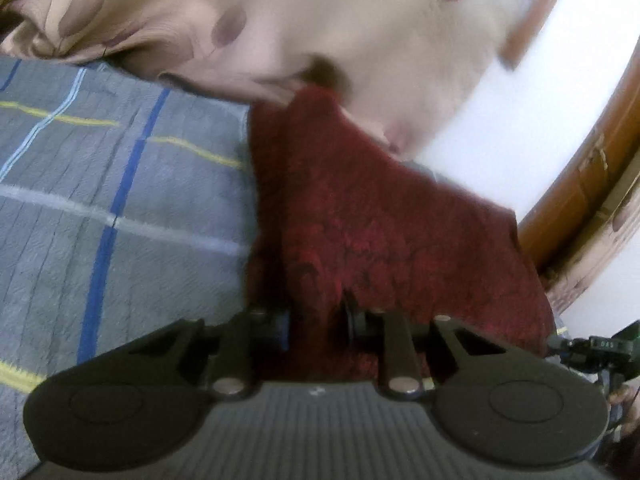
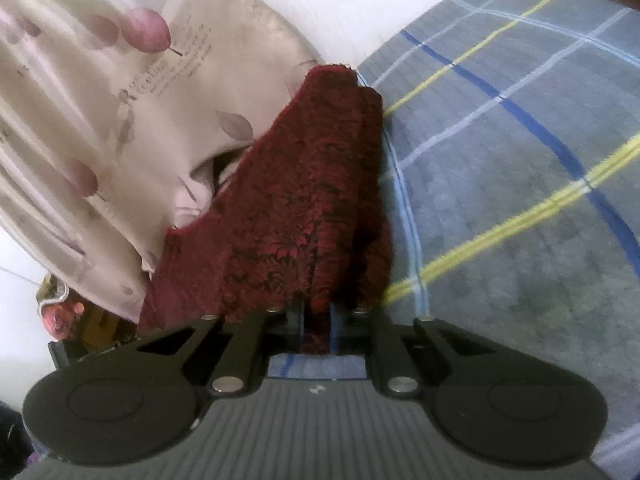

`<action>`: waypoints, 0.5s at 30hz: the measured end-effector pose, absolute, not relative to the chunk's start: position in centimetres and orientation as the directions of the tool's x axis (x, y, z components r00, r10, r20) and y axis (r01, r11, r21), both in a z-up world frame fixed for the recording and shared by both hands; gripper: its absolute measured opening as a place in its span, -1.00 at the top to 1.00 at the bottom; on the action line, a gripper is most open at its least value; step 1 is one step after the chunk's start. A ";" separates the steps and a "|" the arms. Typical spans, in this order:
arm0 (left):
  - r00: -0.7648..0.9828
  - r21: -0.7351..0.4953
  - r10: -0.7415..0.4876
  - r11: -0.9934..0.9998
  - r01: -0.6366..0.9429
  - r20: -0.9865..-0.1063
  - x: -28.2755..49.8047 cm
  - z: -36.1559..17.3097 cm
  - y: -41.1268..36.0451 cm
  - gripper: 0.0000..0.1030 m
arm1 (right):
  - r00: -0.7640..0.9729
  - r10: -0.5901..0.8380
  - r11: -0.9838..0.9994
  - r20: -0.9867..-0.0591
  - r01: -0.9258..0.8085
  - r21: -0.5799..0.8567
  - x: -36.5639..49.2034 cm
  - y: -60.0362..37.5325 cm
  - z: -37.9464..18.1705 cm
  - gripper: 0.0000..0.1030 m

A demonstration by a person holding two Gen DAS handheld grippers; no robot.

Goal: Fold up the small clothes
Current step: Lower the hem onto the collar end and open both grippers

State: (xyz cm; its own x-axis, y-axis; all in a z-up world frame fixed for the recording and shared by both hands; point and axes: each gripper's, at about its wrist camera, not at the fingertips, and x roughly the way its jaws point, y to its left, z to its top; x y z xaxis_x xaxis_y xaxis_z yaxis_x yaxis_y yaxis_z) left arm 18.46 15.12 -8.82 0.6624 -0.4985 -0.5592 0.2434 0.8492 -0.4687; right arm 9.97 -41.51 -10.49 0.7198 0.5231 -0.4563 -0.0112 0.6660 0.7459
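In the left wrist view, the left tongs (image 1: 316, 320) at lower centre are clenched on the dark red cloth (image 1: 372, 216), which runs up the frame's middle. In the right wrist view, the right tongs (image 2: 316, 316) grip the same cloth (image 2: 304, 200), grey plaid bedcover (image 2: 520, 168) at right.

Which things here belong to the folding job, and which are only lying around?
For the job: red cloth, left gripper, right gripper, both shut on it.
Lying about: plaid blanket, beige leaf-print fabric.
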 end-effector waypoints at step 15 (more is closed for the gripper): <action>0.756 -0.114 -0.291 0.954 0.278 -0.586 16.3 -5.5 10.6 0.42 | 0.789 0.458 0.708 -0.411 -0.043 0.705 8.6 -41.7 -8.3 0.35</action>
State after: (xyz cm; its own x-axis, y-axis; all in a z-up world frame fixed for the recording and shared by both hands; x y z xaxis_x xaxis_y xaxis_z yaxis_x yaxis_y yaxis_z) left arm 16.31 10.64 -5.52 0.7561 -0.2908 -0.5864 0.2785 0.9537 -0.1138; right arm 8.62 -41.67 -8.35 0.7885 0.4575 -0.4110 -0.0435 0.7080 0.7048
